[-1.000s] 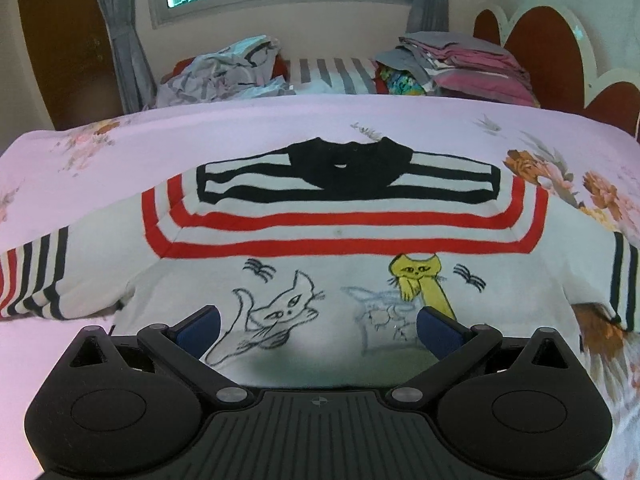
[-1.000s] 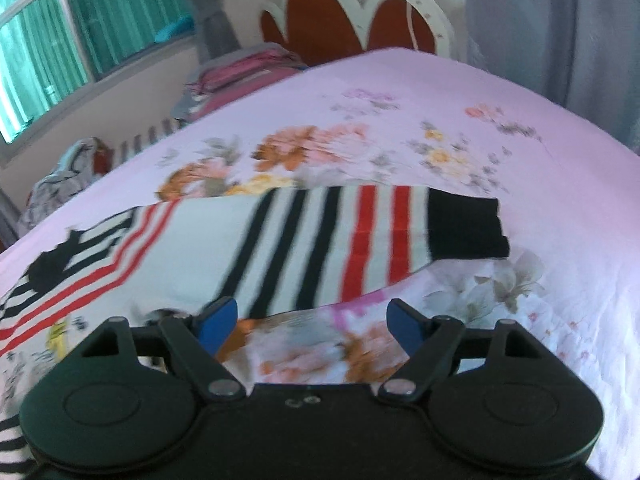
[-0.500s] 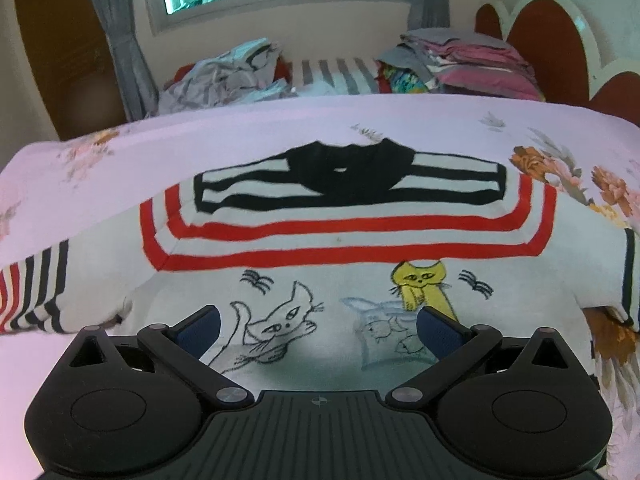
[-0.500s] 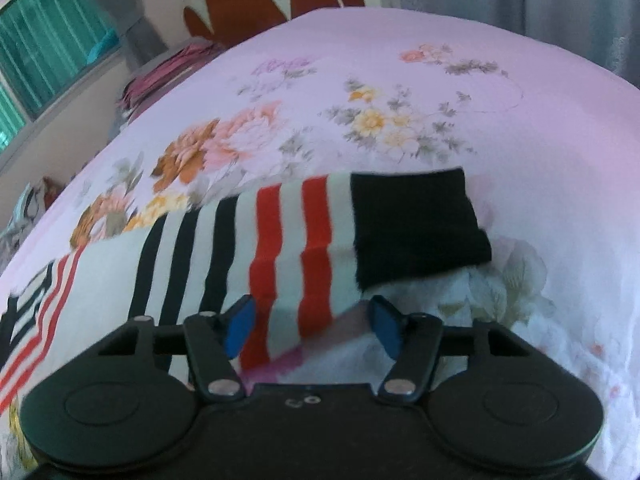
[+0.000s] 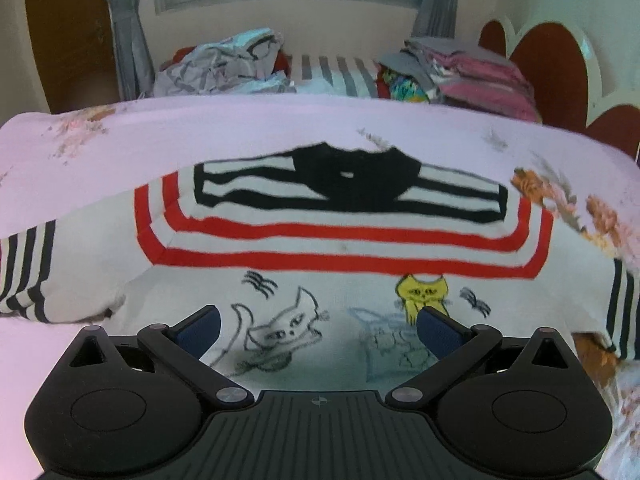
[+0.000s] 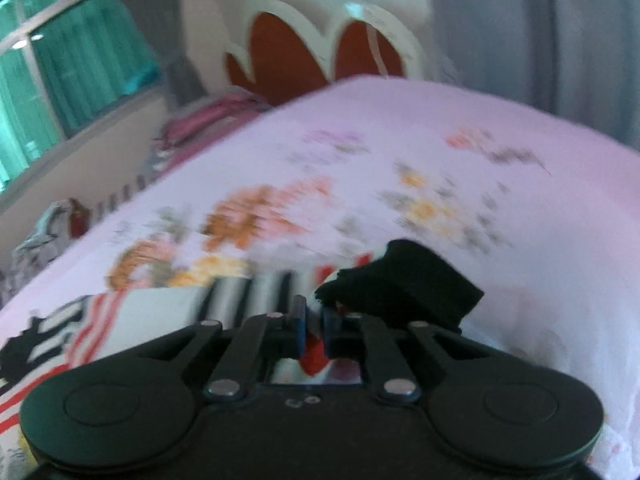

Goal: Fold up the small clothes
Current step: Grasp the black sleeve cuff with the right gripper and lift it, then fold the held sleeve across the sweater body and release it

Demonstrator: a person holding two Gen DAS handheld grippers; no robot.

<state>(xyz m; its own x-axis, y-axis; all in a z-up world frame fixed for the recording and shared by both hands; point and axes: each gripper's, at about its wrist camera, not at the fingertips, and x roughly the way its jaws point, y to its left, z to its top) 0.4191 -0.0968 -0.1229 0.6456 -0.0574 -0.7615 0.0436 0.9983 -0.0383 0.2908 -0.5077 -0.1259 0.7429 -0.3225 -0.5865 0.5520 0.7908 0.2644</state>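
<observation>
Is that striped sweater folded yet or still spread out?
Mostly spread: the sweater lies flat on the bed, front up. Only its sleeve is lifted, pinched in the right gripper.

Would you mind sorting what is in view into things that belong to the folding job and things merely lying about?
In the job: cat sweater; its sleeve, pinched by the right gripper; open left gripper.

Lying about: crumpled clothes; folded stack; floral bedsheet.

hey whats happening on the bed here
A person with two handheld grippers is folding a white knit sweater with red and black stripes and cat drawings, spread flat on the pink floral bedsheet. The right gripper has pinched the sleeve by its black cuff. The left gripper hovers open above the hem.
</observation>
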